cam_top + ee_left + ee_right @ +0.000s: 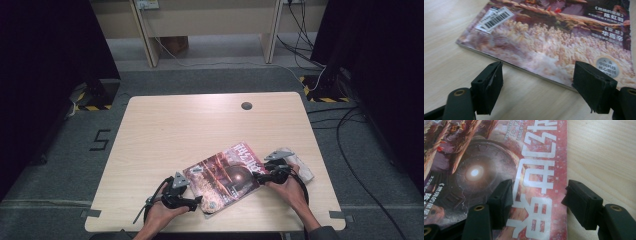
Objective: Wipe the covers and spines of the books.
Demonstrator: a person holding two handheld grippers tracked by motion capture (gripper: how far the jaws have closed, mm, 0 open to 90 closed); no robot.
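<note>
A magazine [225, 177] is lying flat on the table [175, 125], near its front edge, and is being flanked by two hand-held grippers. The left gripper [196, 201] is being held at the magazine's near corner, the right gripper [259, 175] at its right edge. In the left gripper view, the jaws are standing wide apart with nothing gripped; a barcode label [494, 19] is being shown there. In the right gripper view, the jaws are standing open over the cover's white lettering [536, 185], with nothing clamped. A pale object [301, 166] is lying beside the right hand.
</note>
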